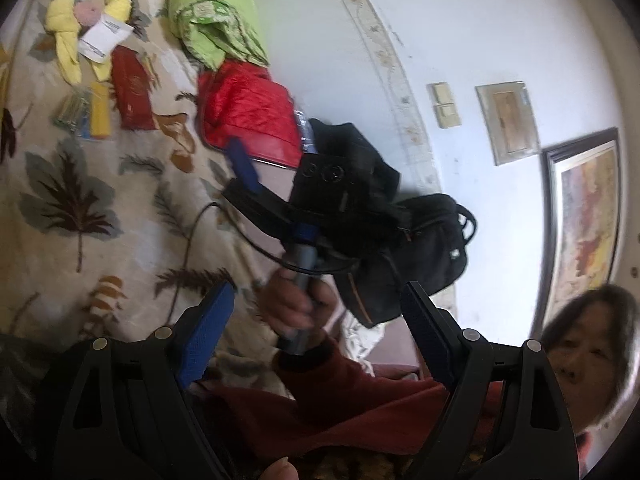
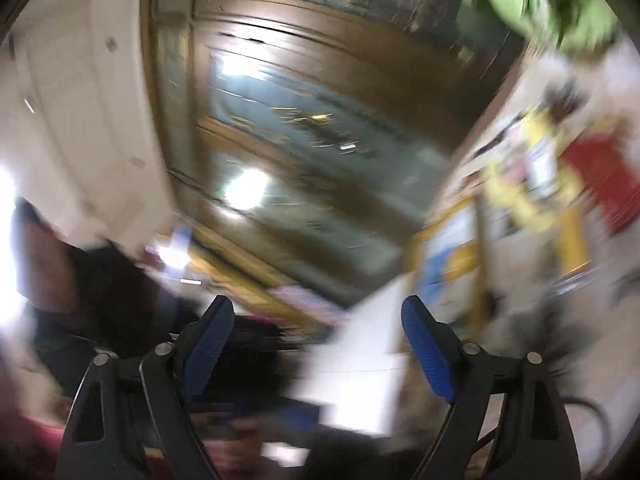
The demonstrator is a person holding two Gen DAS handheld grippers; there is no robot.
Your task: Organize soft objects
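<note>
In the left wrist view a leaf-print bedspread (image 1: 72, 208) carries a yellow soft toy (image 1: 76, 20), a rolled green quilt (image 1: 212, 20) and a red padded cushion (image 1: 248, 108). My left gripper (image 1: 316, 320) is open and empty, well short of them. The right gripper's body (image 1: 280, 204) shows ahead of it, held in a hand, with one blue finger (image 1: 244, 166) visible. In the blurred right wrist view my right gripper (image 2: 318, 332) is open and empty; the yellow toy (image 2: 528, 184), red cushion (image 2: 600, 176) and green quilt (image 2: 552, 4) smear at the right.
A black bag (image 1: 416, 256) lies by the wall beside the bed. A red packet (image 1: 132, 88), a yellow bar (image 1: 99, 110) and a paper tag (image 1: 105, 36) lie near the toy. A wooden glass-panelled door (image 2: 304, 128) fills the right wrist view. A white sheet (image 2: 360, 364) is near the right gripper.
</note>
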